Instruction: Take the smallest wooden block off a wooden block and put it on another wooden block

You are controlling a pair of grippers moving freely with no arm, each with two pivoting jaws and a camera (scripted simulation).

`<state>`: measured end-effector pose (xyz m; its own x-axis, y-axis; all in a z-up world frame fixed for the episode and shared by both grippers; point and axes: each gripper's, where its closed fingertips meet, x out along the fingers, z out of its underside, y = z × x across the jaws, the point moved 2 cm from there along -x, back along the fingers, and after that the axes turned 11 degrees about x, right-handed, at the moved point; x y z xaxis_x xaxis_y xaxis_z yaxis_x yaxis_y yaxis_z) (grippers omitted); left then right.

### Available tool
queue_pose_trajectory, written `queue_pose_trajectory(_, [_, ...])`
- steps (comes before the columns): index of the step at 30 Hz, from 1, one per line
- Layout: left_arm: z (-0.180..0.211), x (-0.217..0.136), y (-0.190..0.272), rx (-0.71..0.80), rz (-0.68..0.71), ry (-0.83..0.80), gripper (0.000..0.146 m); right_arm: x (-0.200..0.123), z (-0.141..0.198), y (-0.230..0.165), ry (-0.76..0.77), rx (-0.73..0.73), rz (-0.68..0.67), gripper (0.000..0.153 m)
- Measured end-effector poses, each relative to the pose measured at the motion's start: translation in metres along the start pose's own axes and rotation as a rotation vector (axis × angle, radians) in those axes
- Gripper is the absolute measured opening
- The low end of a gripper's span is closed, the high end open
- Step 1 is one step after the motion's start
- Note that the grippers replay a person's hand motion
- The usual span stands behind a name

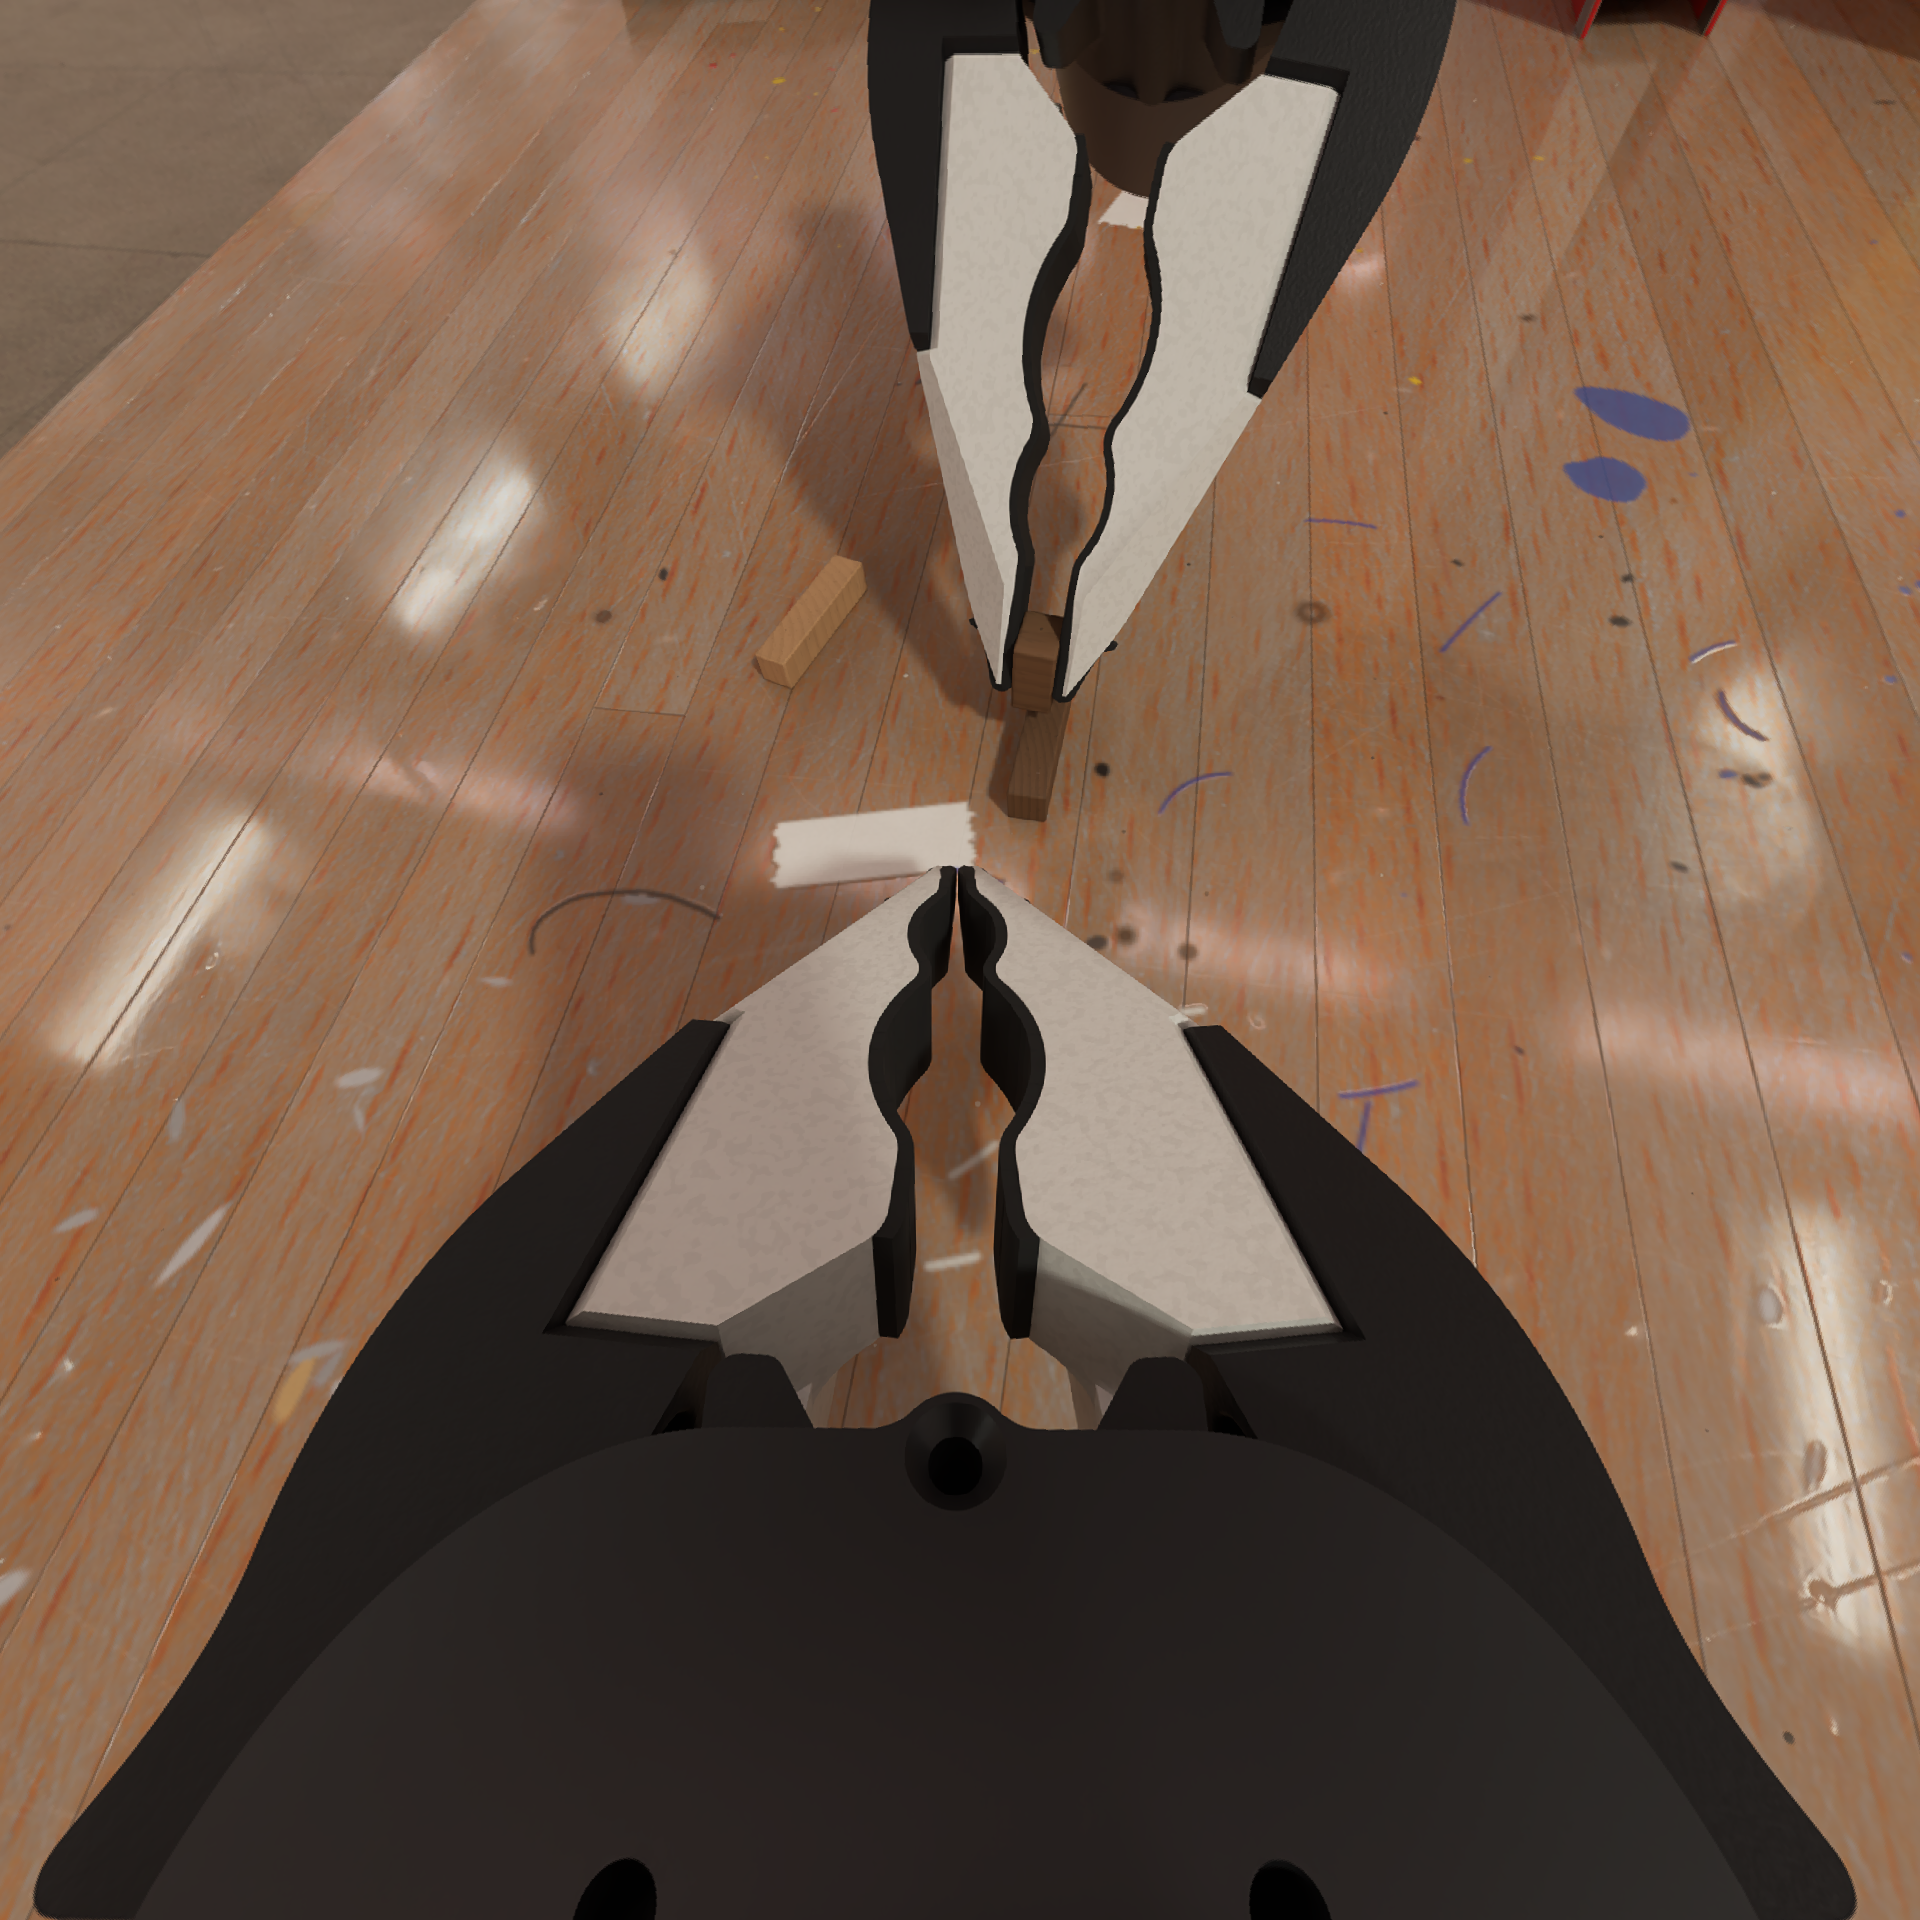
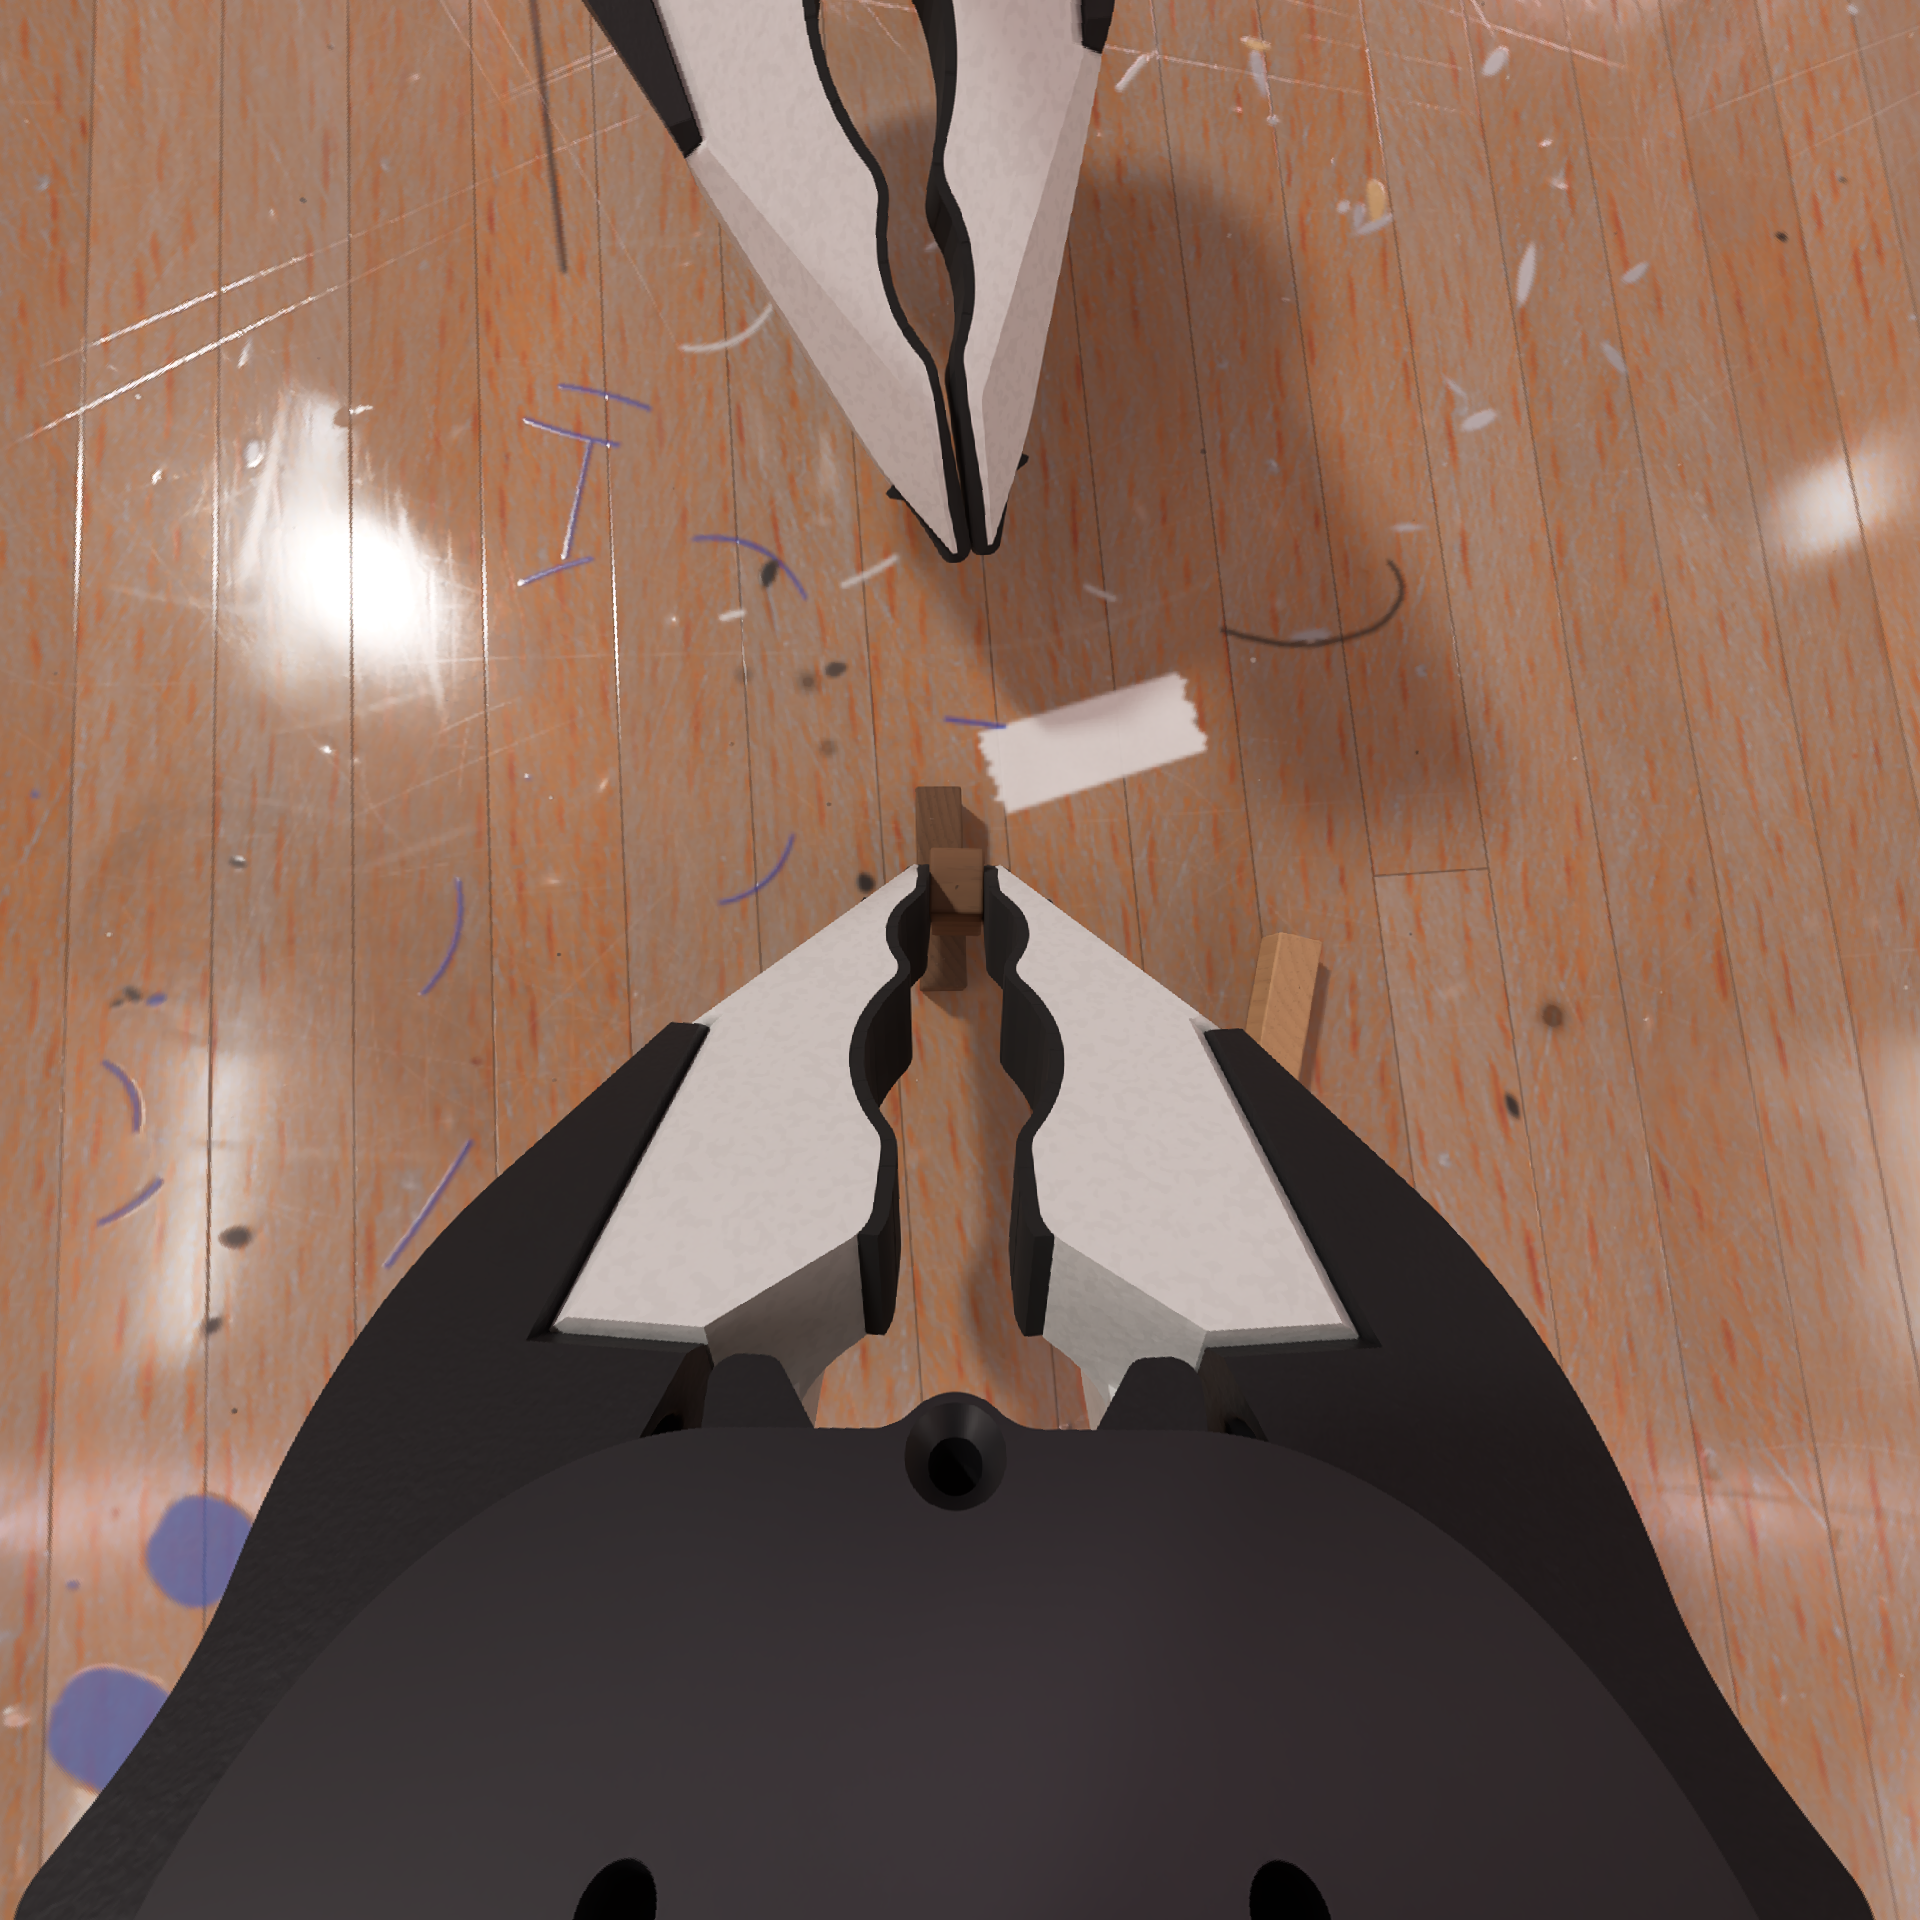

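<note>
My right gripper (image 2: pixel 956 871) is shut on the smallest wooden block (image 2: pixel 954 891), a short light-brown piece held between its fingertips. Directly under it a darker wooden block (image 2: pixel 938 816) lies flat on the wooden floor. In the left wrist view the right gripper (image 1: pixel 1034 686) points down with the small block (image 1: pixel 1036 660) just above the darker block (image 1: pixel 1029 774); I cannot tell whether they touch. A longer pale wooden block (image 1: pixel 810 634) lies on the floor beside them, and also shows in the right wrist view (image 2: pixel 1288 997). My left gripper (image 1: pixel 956 871) is shut and empty.
A strip of white tape (image 1: pixel 873 847) is stuck to the floor between the two grippers, also in the right wrist view (image 2: pixel 1091 753). The left gripper (image 2: pixel 961 549) hangs over the floor opposite the right one. Blue paint marks (image 1: pixel 1626 416) and scratches dot the planks.
</note>
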<state>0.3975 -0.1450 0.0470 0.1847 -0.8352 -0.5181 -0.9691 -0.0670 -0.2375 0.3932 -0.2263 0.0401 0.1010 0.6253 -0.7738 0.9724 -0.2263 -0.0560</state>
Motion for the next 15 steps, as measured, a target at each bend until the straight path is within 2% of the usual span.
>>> queue_pose_trajectory(15, [0.0006,0.0001,-0.0008,-0.012,0.003,-0.002,0.000,0.0034,0.0024,0.0008,-0.003,0.000,-0.016,0.009])
